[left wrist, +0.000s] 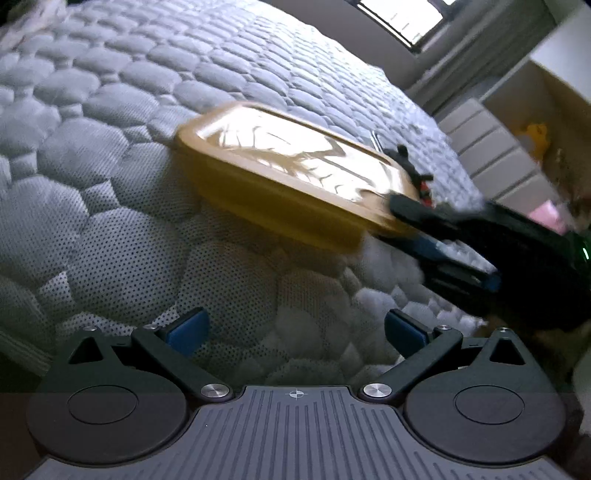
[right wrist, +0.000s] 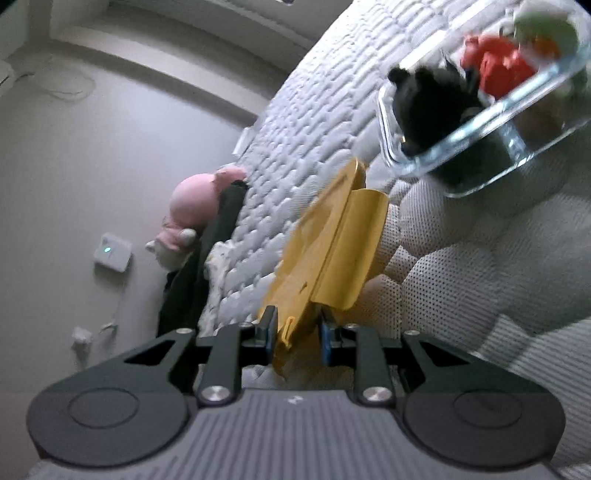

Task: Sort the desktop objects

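Between the right gripper's (right wrist: 295, 332) blue pads: yellow lid (right wrist: 328, 251), clamped by its edge, lifted off the quilted mattress (right wrist: 480, 277) | left gripper (left wrist: 295, 328): wide, empty | glass box (right wrist: 480, 122) with toys: ahead-right of the right gripper.

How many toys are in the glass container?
3 visible: a black toy at the near end of the glass container, a red toy behind it, a green-white toy farthest. More may be hidden.

Quilted grey mattress (left wrist: 155, 122); bright window (left wrist: 402, 18); white drawers (left wrist: 491, 147); pale floor (right wrist: 74, 155).
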